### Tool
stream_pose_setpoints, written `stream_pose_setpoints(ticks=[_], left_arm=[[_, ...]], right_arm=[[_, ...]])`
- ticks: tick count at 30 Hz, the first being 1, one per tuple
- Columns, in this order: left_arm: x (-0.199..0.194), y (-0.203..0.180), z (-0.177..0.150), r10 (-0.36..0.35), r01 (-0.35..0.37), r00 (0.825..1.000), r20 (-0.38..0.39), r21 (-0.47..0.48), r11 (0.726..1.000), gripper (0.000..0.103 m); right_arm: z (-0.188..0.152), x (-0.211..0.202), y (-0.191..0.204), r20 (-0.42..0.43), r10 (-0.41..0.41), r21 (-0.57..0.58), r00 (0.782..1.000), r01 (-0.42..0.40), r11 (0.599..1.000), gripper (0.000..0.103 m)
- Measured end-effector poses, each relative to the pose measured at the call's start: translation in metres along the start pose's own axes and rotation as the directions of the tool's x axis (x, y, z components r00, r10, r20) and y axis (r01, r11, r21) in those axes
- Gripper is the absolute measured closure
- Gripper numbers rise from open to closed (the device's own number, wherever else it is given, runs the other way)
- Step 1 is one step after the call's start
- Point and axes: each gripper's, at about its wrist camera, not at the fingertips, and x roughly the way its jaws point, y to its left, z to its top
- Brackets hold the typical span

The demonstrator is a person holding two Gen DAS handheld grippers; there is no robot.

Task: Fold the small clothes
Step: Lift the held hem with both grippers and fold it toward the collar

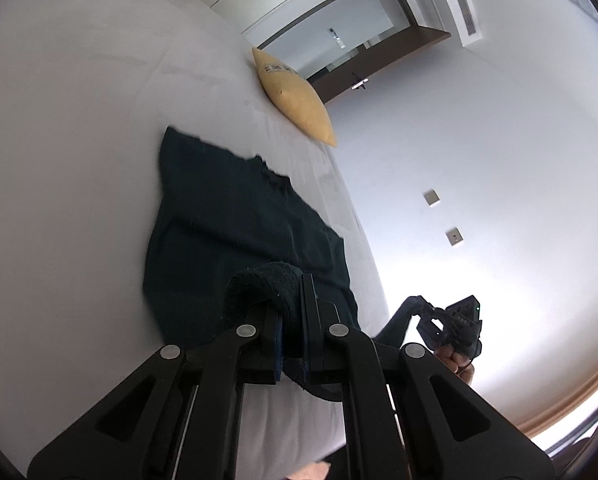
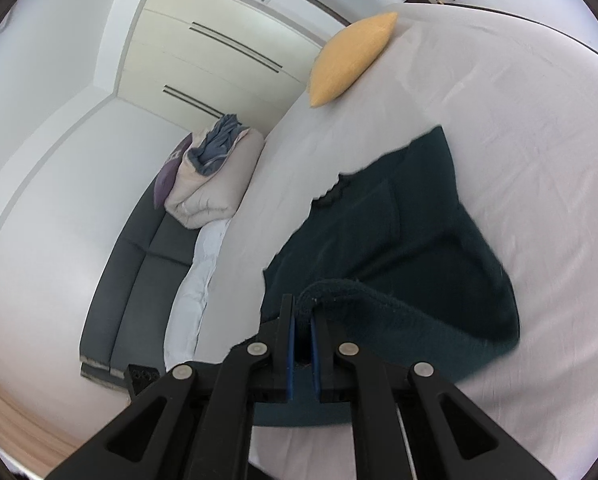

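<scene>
Both grippers, left [image 1: 293,304] and right [image 2: 303,320], pinch the near hem of the dark garment [image 1: 235,216], which spreads ahead over the bed [image 1: 79,120].

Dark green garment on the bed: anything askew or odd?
Nothing stands out. The dark green garment lies on the white bed, near edge pinched in both tongs; the yellow cushion sits at the bed's edge.
</scene>
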Motion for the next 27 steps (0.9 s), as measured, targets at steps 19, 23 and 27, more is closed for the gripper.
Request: stream_pose_setpoints(ticks=[19,23,27], left_arm=[[0.118,0.035,0.123,0.107,-0.105,0.994,0.013,-0.106,0.989,0.098],[0.136,0.051,0.135,0.118,-0.113,0.993,0.019,-0.154,0.982,0.098],[0.154,0.063,0.147,0.146,-0.141,0.989,0.014,-0.171,0.975,0.098]], right_arm=[[0.101,0.094,-0.071,0.069,-0.121,0.161,0.99,0.108,0.981,0.095],[0.113,0.108,-0.081,0.075,-0.142,0.19,0.987,0.126,0.974,0.095],[0.127,0.126,-0.088,0.065,-0.169,0.202,0.983,0.153,0.967,0.095]])
